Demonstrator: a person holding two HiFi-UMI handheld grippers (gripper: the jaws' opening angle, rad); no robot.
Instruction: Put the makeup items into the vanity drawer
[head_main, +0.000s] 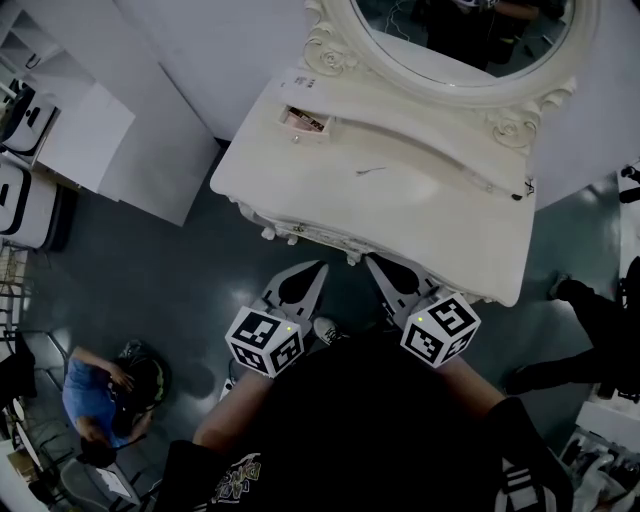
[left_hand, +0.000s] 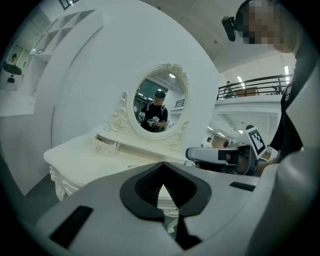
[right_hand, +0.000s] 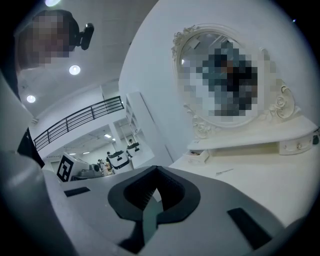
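A white vanity table carries an oval mirror. Its small upper left drawer stands open with items inside; it also shows as the drawer and the drawer in the gripper views. A thin dark makeup stick lies on the tabletop. My left gripper and right gripper hover side by side at the table's front edge, both shut and holding nothing. In the left gripper view the right gripper shows beyond the left gripper. The right gripper faces the tabletop.
A small dark object sits at the tabletop's right end, above a shut small drawer. A person in blue crouches on the floor at lower left. Another person's legs stand at the right. White cabinets line the left.
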